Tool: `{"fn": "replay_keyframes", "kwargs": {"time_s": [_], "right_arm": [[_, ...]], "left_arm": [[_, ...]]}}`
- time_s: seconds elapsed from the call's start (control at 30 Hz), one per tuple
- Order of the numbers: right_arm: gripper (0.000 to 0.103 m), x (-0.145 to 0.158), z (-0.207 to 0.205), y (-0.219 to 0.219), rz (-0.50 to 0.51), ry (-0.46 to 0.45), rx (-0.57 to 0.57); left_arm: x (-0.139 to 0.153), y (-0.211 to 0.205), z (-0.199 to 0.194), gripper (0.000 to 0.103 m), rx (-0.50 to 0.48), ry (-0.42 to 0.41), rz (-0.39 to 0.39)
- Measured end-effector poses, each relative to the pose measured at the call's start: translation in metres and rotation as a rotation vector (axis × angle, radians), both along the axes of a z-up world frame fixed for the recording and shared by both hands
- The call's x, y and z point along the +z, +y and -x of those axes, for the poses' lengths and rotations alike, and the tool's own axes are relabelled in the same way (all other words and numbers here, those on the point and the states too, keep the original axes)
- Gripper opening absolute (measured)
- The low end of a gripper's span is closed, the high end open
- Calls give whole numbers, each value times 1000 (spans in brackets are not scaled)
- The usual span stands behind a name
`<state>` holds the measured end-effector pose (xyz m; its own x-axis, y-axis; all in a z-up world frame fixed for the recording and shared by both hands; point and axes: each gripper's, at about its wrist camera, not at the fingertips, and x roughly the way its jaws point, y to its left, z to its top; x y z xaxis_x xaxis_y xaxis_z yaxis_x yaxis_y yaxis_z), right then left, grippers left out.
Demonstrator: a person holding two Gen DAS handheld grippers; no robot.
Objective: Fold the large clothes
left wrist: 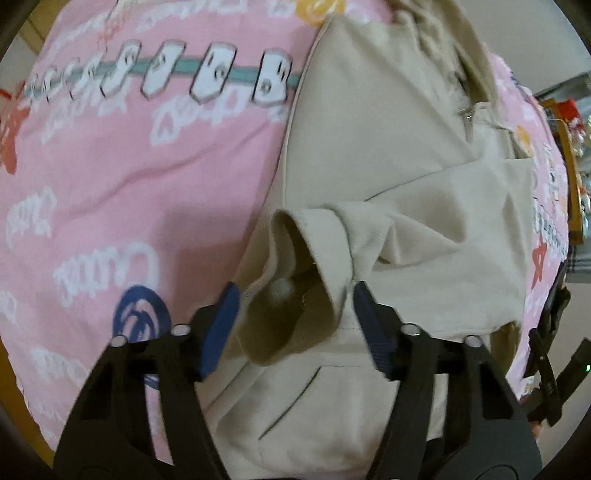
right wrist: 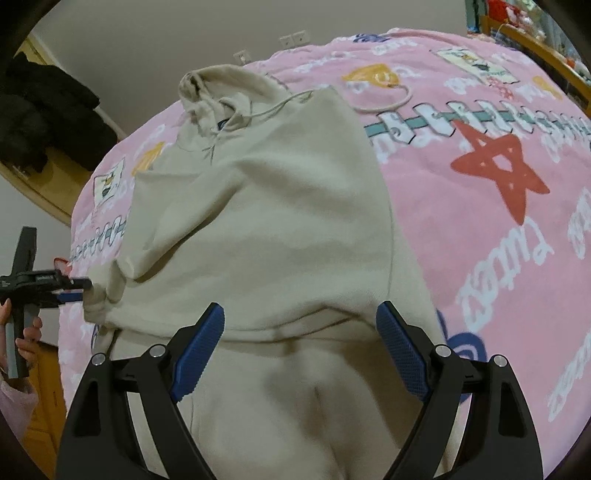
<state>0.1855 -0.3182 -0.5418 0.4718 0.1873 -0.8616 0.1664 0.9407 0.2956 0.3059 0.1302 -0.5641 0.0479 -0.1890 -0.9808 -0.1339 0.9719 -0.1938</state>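
A beige hoodie [right wrist: 280,206] lies spread on a pink printed bedspread [right wrist: 480,258], its hood [right wrist: 207,88] at the far end. In the left wrist view one sleeve [left wrist: 443,221] is laid across the body, above the front pocket [left wrist: 295,398]. The sleeve's cuff [left wrist: 314,236] gapes open between the blue pads of my left gripper [left wrist: 295,291], unsquashed. The right wrist view shows my left gripper [right wrist: 86,288] at the hoodie's left edge, held by a hand [right wrist: 29,332]. My right gripper [right wrist: 301,310] stands open over the hoodie's lower part, nothing between its pads.
Dark clothes [right wrist: 44,122] are heaped beyond the bed's wooden edge [right wrist: 37,184] at the left. A shelf with coloured items [right wrist: 517,14] stands at the far right. Wall sockets [right wrist: 295,37] sit behind the bed. Pink bedspread stretches wide to the right of the hoodie.
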Motion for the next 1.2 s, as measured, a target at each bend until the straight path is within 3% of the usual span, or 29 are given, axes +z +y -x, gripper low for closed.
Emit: {"fn": "replay_keyframes", "kwargs": {"time_s": [0.13,0.17,0.23,0.33,0.47,0.6,0.67,0.8,1.0,1.2], "right_arm": [[81,3,-8,-8,-20,-16,-19],[81,5,-10,-8,-20,-17,-20],[81,7,-13,-10,-17,-20,-22],[81,8,-14,-11,-22,-19,-25],[81,7,-10,-9,-4,-13,-16],[80,4,-8,-5,61,-1,-15],[80,-3,-10,-5,105,24,-21],[76,-34,-23,-9,153,107,-25],[74,-69,-31,-16,211,185,-16],[75,-60,-21,-18,265,155,8]], "left_arm": [[-3,-13,-2,21,-34,-2,-47],[-2,-15,-2,9,-41,-12,-53],[4,-20,-2,4,-58,-44,-72],[14,-22,1,3,-52,-103,-119],[38,-15,16,3,-9,-177,-124],[66,-2,51,3,33,-241,-106],[68,-1,70,3,9,-244,-133],[35,10,86,3,-18,-182,-190],[-20,26,64,4,-6,-101,-192],[-14,18,67,6,-78,-104,-193]]}}
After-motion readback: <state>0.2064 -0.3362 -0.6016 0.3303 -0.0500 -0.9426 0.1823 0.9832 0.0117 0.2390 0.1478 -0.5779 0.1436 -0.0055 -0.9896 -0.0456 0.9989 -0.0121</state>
